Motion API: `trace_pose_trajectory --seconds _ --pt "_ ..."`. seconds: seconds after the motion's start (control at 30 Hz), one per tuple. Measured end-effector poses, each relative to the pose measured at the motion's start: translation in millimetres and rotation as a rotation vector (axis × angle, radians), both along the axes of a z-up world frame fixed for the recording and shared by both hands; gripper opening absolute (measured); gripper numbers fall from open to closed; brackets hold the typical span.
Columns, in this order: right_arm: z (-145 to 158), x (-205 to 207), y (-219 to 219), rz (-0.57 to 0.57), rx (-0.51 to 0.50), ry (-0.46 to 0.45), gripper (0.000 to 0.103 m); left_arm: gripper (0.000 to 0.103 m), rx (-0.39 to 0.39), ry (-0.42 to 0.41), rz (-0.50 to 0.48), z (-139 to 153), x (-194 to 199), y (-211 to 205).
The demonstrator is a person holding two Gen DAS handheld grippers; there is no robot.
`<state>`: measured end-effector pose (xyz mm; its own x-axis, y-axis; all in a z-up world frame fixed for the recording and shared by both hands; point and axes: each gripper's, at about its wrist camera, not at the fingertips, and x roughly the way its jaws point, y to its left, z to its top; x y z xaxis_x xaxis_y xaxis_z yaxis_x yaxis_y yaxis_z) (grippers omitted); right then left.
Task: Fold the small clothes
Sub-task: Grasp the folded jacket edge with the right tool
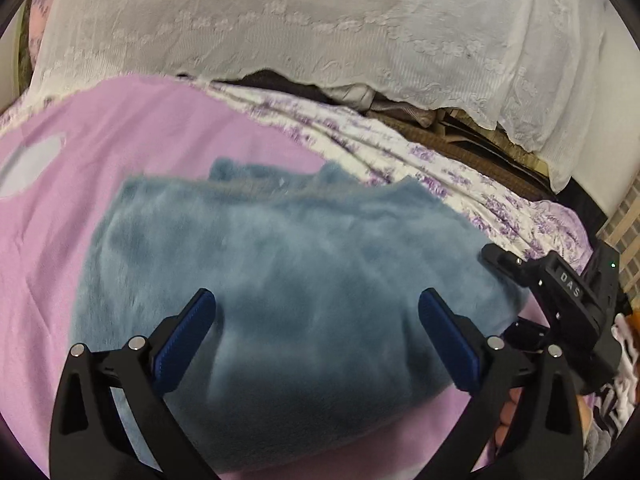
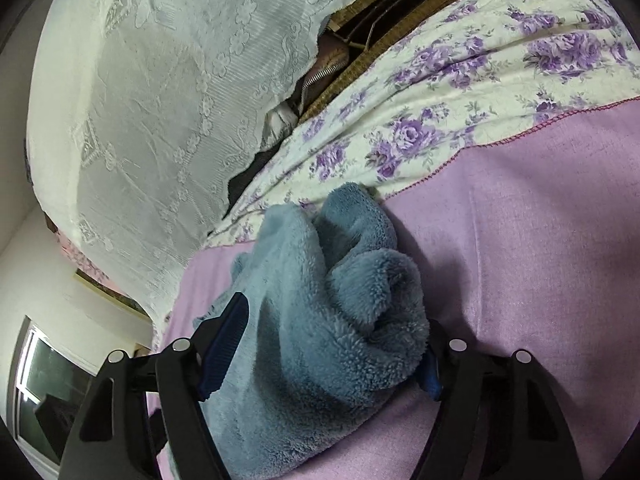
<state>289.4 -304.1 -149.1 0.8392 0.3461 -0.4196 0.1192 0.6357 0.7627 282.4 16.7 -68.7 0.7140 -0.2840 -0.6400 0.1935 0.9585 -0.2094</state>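
The blue fleece garment [image 1: 256, 280] lies bunched on the lilac blanket [image 1: 132, 128] that covers the bed, with the floral sheet [image 2: 440, 92] just beyond it and a white lace cover [image 1: 280, 20] draped further back. In the left wrist view the left gripper [image 1: 316, 328] hangs over the near part of the garment with its jaws set wide and nothing between the blue pads [image 1: 184, 340]; whether the tips rest on the pile cannot be told. In the right wrist view the right gripper [image 2: 332, 348] straddles a thick, rumpled lump of the same garment: the jaws stand well apart, the fleece fills most of the gap, and the far-side pad is largely buried in pile, so a firm pinch cannot be confirmed; it reads as open around the fabric. Judged risks: first, if the right gripper closes here it is likely to take several layers at once instead of a single edge, and the fold would come out lumpy or skewed. Second, the deep pile gives the pads little purchase, so a lift may shed the cloth partway. Third, the lilac blanket lies directly beneath and could be nipped along with the garment, dragging the bedding. Fourth, the grippers work close together, the right one showing at the edge of the left view, so contact between them is possible.
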Motion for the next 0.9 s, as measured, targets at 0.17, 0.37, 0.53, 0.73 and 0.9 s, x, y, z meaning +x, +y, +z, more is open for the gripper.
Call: trace_pose_trajectory --seconds 0.17,0.37,0.53,0.73,0.9 --pt "-0.9 1.0 3.1 0.015 -0.038 0.011 0.074 0.099 0.226 0.050 0.019 -42.4 18.9 -37.1" --pt "-0.2 6.0 14.6 0.032 -0.114 0.034 0.075 0.099 0.194 0.039 0.016 -38.4 15.4 -31.2" --pt "-0.7 7.9 16.4 0.032 -0.133 0.033 0.075 0.099 0.183 0.036 0.013 -37.4 14.5 -29.9" --pt "0.9 11.4 24.1 0.034 -0.188 0.058 0.075 0.099 0.154 0.031 0.009 -37.0 14.2 -25.3" --pt "3.7 16.9 32.3 0.035 -0.242 0.084 0.078 0.099 0.141 0.023 0.007 -36.2 11.0 -22.8"
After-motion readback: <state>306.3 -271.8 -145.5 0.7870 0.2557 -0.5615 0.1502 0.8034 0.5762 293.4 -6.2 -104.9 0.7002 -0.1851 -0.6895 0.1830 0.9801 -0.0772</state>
